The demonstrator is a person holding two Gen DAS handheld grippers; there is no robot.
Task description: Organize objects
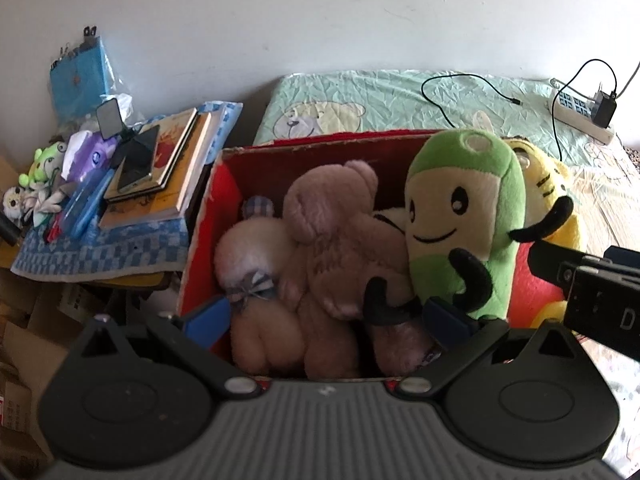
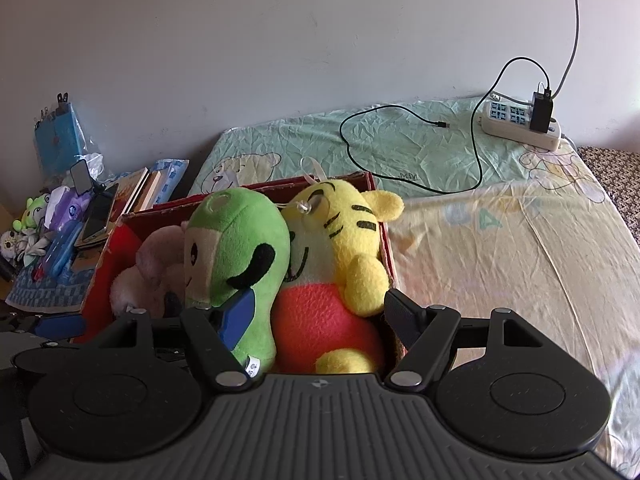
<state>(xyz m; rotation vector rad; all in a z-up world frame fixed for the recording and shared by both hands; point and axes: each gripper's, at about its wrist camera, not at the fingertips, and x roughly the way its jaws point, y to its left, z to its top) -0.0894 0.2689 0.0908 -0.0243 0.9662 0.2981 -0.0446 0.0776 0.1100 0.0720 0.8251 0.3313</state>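
Across the upper right of both frames lies the bed. Centre frame, on it: your red box, packed with a brown bear, a green plush and a yellow tiger plush. Upper right: power strip. Bottom centre, your left gripper is spread wide over the bear; your right gripper stands open too, its fingers apparently just touching the green and yellow plushes.
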